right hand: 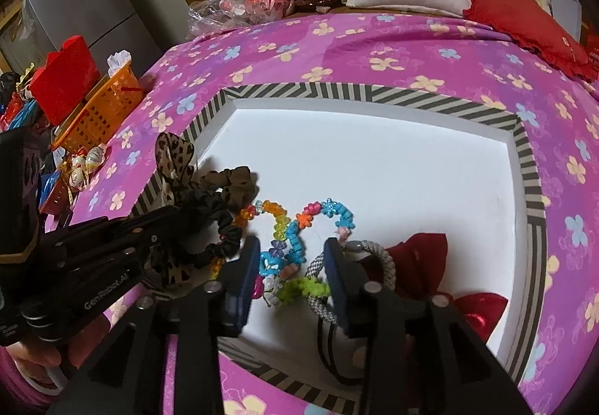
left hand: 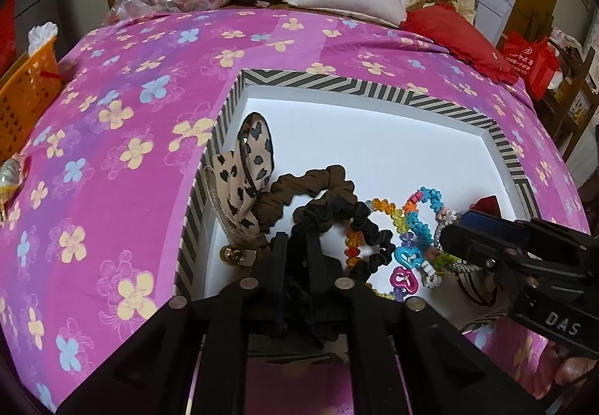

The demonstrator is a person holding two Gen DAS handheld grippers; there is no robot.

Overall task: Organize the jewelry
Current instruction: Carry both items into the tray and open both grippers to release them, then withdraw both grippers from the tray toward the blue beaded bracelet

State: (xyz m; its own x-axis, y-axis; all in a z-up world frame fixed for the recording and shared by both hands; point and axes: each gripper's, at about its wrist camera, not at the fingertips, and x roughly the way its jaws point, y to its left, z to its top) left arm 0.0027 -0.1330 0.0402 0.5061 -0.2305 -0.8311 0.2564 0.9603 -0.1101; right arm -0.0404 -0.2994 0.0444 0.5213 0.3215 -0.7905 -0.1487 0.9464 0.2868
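— Several pieces sit bunched at the near end of your striped-rim tray (right hand: 526, 167): the bead bracelet (right hand: 299, 227), the braided grey bracelet (right hand: 385, 259), a black scrunchie (left hand: 359, 224), a brown scrunchie (left hand: 310, 179) and the leopard-print bow (left hand: 254, 149). Why crowd them there?

— Likely because that end is nearest to both of your tools; the far half of the white floor lies bare, so it looks like room to spread them out.

— And your right gripper (right hand: 292, 280)?

— You hold it low over the heap with its blue pads wide apart, straddling the green and blue beads, gripping nothing. That framing suits a grab at the bead bracelet.

— Your left gripper (left hand: 295, 250)?

— Its fingers stand narrow at the black scrunchie. I cannot tell whether they pinch the fabric or merely rest against it.

— What's the risk?

— Beads and braid lie touching, so I judge one may drag the other. The red pouch (right hand: 419, 261) lies just beside them.
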